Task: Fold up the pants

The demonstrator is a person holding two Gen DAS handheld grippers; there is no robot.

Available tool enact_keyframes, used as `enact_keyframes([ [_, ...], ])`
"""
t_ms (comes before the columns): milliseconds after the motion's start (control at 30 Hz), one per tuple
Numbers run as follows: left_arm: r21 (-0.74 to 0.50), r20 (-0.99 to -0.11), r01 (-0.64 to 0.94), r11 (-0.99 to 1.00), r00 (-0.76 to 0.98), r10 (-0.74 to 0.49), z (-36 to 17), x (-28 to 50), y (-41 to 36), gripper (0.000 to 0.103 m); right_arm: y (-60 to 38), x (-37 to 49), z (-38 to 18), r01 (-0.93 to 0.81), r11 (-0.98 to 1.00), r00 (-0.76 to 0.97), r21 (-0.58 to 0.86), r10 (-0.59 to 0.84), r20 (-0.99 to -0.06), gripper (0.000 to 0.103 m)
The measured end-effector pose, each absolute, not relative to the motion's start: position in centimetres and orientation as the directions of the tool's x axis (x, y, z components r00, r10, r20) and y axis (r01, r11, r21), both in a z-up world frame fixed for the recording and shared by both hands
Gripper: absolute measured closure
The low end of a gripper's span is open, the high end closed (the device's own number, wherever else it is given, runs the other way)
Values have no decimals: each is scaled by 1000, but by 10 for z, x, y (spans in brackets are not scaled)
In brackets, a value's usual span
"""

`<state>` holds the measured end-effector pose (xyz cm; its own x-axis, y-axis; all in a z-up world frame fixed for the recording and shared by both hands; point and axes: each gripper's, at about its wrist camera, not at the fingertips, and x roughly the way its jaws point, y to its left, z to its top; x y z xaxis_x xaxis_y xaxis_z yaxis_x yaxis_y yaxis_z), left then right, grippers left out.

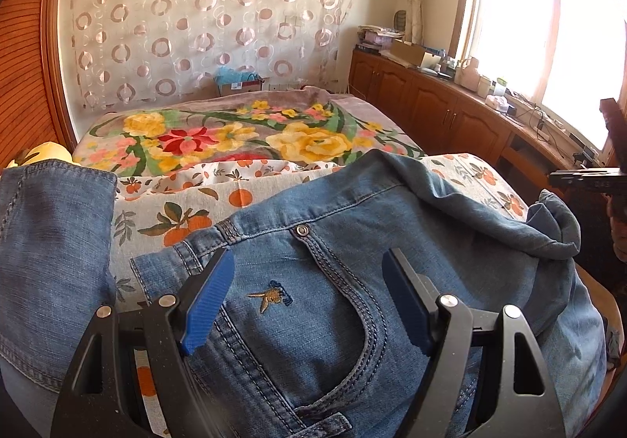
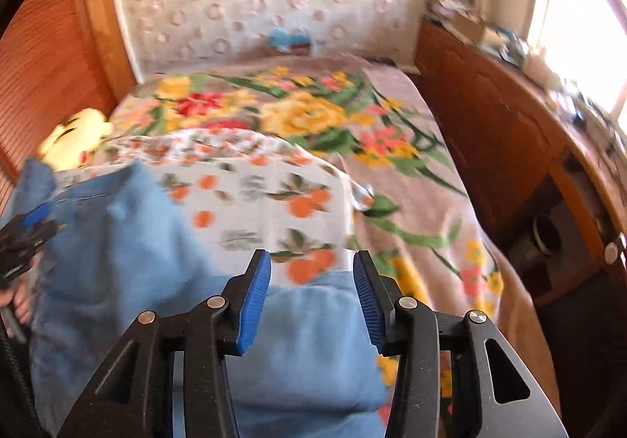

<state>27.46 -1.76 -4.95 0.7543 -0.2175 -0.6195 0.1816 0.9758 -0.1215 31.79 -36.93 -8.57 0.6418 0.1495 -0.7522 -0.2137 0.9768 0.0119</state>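
Blue denim jeans (image 1: 333, 281) lie on the bed, waist end and front pocket with a small embroidered emblem towards me. A leg end (image 1: 47, 242) lies at the left. My left gripper (image 1: 309, 273) is open, its blue pads (image 1: 207, 304) spread just over the pocket area, holding nothing. In the blurred right wrist view the jeans (image 2: 129, 261) show as light blue cloth at left and below. My right gripper (image 2: 311, 277) is open above the cloth's edge, empty. It also shows at the right edge of the left wrist view (image 1: 588, 177).
An orange-print sheet (image 1: 219, 195) lies under the jeans, on a floral blanket (image 1: 250, 136) covering the bed. Wooden cabinets (image 1: 450, 104) with clutter run along the right under a window. A wooden panel (image 1: 19, 65) stands at left. A yellow soft toy (image 2: 78, 136) lies at the bed's left.
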Motion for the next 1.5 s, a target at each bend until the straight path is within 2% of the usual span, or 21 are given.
enact_keyframes([
  [133,-116,-626,184,976,750,-216,-52,275,-19,25,-375,340,-112,-213,969,521,127,222,-824,57],
  [233,-111,-629,188,976,747,-215,-52,274,-22,25,-379,329,-115,-226,954,507,197,288,-812,57],
  [300,-107,-630,191,976,746,-215,-53,274,-22,25,-381,317,-111,-250,946,508,207,311,-804,68],
  [367,-104,-630,191,976,746,-213,-53,276,-25,25,-387,303,-107,-282,939,508,196,319,-800,84],
  [467,-104,-631,190,976,746,-213,-53,276,-25,25,-392,289,-94,-308,940,539,145,298,-788,95],
  [667,-105,-636,187,977,743,-210,-55,276,-27,25,-409,240,-80,-276,957,640,91,254,-725,97],
  [967,-98,-640,188,977,741,-206,-57,275,-26,25,-421,192,-114,-243,965,585,97,226,-779,97],
  [1000,-96,-640,189,977,740,-206,-58,275,-27,25,-421,191,-111,-241,966,589,97,225,-777,97],
  [1067,-92,-643,190,977,739,-204,-59,276,-27,25,-418,194,-103,-224,973,611,62,190,-769,88],
  [1133,-88,-647,189,978,736,-201,-60,276,-28,25,-416,195,-91,-221,974,642,47,182,-745,87],
  [1200,-85,-649,189,978,734,-198,-62,276,-27,25,-414,201,-75,-219,975,680,24,170,-714,82],
  [1267,-85,-647,188,978,736,-198,-62,276,-26,25,-410,206,-64,-212,977,710,-11,147,-689,59],
  [1367,-87,-645,187,979,738,-198,-62,275,-26,25,-397,225,-57,-235,972,723,-23,159,-672,53],
  [1500,-88,-649,186,979,735,-198,-63,275,-25,25,-376,260,-81,-274,961,677,-19,179,-714,52],
])
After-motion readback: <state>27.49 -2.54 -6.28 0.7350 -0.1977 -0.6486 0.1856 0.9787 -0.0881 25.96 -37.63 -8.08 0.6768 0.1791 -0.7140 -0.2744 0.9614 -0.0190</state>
